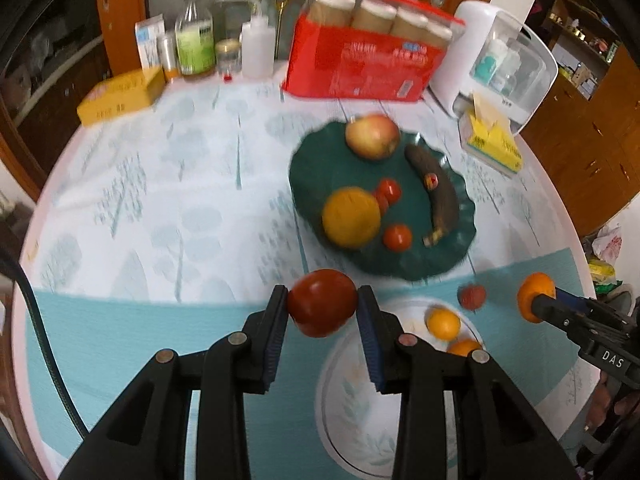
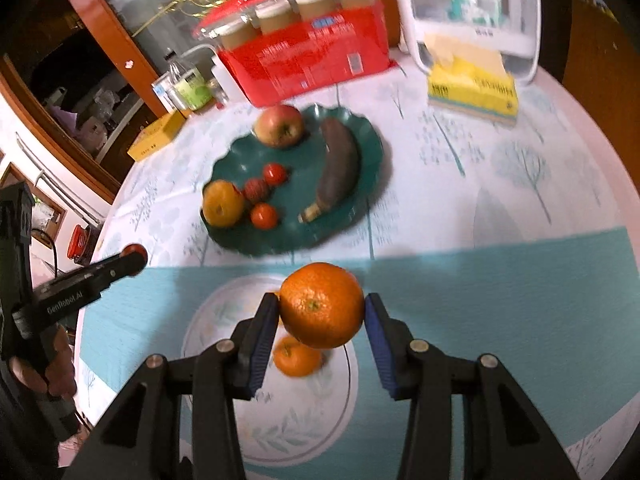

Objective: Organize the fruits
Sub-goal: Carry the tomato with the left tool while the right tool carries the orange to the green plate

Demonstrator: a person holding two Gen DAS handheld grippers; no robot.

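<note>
Left wrist view: the left gripper [image 1: 322, 300] is gripping a red tomato [image 1: 322, 307] between its pads, lifted just beside the white plate [image 1: 352, 400]. The right gripper [image 2: 321, 307] is clamping an orange [image 2: 322, 305] above that white plate, where two smaller oranges [image 1: 443, 322] are lying. Beyond the white plate, the green plate [image 1: 320, 168] is holding an apple [image 1: 373, 136], a dark banana [image 1: 438, 191], a yellow fruit [image 1: 351, 217] and small tomatoes [image 1: 397, 237].

Bright, even light (motion-blurred, fisheye-warped, vignetted edges).
</note>
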